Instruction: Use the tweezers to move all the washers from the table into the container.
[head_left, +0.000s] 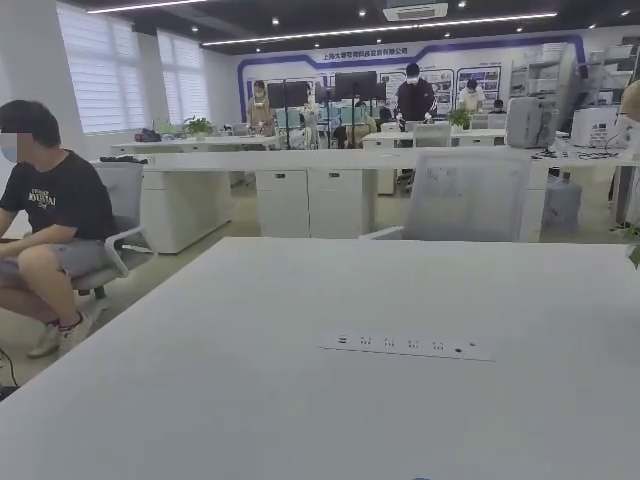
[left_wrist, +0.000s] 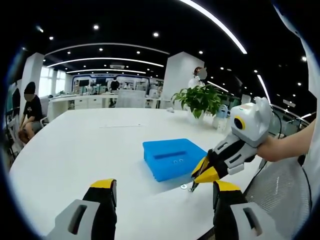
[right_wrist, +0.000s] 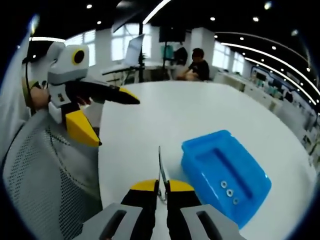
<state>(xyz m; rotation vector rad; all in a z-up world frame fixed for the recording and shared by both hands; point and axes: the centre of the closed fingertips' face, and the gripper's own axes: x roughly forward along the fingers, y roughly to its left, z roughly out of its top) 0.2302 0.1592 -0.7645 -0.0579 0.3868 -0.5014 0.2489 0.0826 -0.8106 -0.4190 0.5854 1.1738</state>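
The right tongs are clenched on the tweezers. In the right gripper view the tweezers' long axis runs straight out from the jaws toward 12 o'clock, tips leading. In the left gripper view those tips slant down to the bench, with a loose washer just beside them at 9 o'clock. The blue container sits near the tweezers at 3 o'clock, its length running from 11 to 5 o'clock, with three washers lying in its recess. The left tongs are released, jaws spread wide and grasping nothing.

In the head view a socket strip is set flush in the bench. A seated person at 9 o'clock wears a black T-shirt with pale print that is too blurred to read. The blue wall lettering at 12 o'clock is too small to read.
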